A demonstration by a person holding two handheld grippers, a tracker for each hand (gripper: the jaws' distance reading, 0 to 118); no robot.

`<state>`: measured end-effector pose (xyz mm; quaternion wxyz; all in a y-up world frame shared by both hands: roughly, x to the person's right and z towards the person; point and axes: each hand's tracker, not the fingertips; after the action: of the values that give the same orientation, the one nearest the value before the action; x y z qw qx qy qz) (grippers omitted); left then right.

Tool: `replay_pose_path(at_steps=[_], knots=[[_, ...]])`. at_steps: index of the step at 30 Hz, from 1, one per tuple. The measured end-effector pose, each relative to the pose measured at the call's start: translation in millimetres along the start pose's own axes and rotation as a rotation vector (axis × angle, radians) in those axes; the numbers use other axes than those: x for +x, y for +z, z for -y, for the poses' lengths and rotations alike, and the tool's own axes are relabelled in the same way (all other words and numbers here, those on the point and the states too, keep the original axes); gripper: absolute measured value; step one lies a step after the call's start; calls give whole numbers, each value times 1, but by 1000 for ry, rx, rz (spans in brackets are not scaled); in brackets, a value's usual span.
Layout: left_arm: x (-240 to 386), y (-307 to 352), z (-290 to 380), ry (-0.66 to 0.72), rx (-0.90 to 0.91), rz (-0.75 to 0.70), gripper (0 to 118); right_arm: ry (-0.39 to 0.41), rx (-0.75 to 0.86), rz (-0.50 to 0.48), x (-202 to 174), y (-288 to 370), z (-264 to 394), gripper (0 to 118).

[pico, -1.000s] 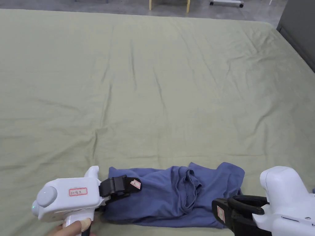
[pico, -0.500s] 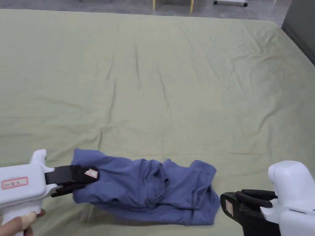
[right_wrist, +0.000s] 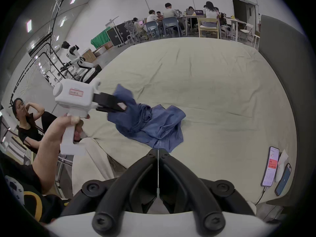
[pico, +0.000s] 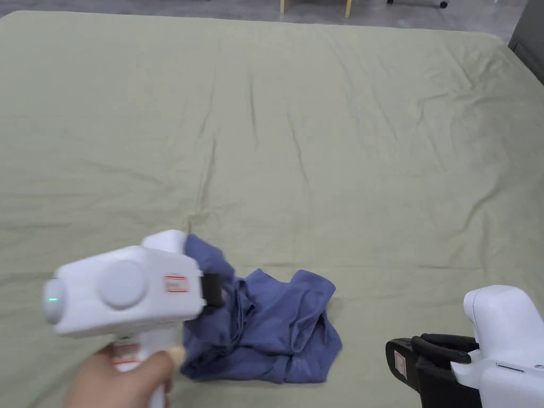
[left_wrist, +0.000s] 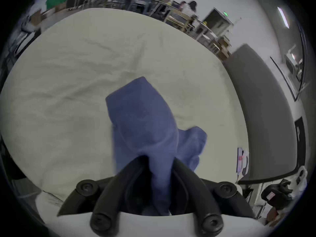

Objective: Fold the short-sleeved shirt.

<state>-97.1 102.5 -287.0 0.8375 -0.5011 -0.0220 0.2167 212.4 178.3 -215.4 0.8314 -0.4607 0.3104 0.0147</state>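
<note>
The blue short-sleeved shirt (pico: pixel 287 329) lies bunched on the pale green bed sheet (pico: pixel 319 133) near its front edge. My left gripper (pico: pixel 218 289) is shut on the shirt's left end and holds it raised above the heap. In the left gripper view, blue cloth (left_wrist: pixel 142 117) runs up from between the closed jaws of the left gripper (left_wrist: pixel 158 158). The right gripper view has the shirt (right_wrist: pixel 153 124) draped down from the left gripper (right_wrist: pixel 122 106). My right gripper (pico: pixel 396 361) hovers to the right of the shirt, clear of it. Its jaws (right_wrist: pixel 158 151) are shut with nothing between them.
A grey headboard (right_wrist: pixel 287 69) runs along the bed's right side. Two phones (right_wrist: pixel 271 167) lie on the sheet near it. A person (right_wrist: pixel 25 117) sits off the bed's left. Several people sit at tables (right_wrist: pixel 188 18) beyond the far edge.
The left gripper has lifted the shirt's left end and carried it rightward, so the spread shirt has bunched into a heap. The right gripper has stayed about where it was.
</note>
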Motion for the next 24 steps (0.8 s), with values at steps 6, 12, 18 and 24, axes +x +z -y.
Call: replay_pose_path(at_steps=[6,12,18,24], knots=[[56,-99,33,-105,-166,31,7,-27,-4,31,11,7,8,3],[30,-97,33,42,-32,169,103,-58,-13,41,21,9,17,3],[7,-3,23,35,94,304,115,-68,-8,23,26,5,19,3],[36,-26,24,-227,125,-45,5,-81,-2,15,29,2,18,3]])
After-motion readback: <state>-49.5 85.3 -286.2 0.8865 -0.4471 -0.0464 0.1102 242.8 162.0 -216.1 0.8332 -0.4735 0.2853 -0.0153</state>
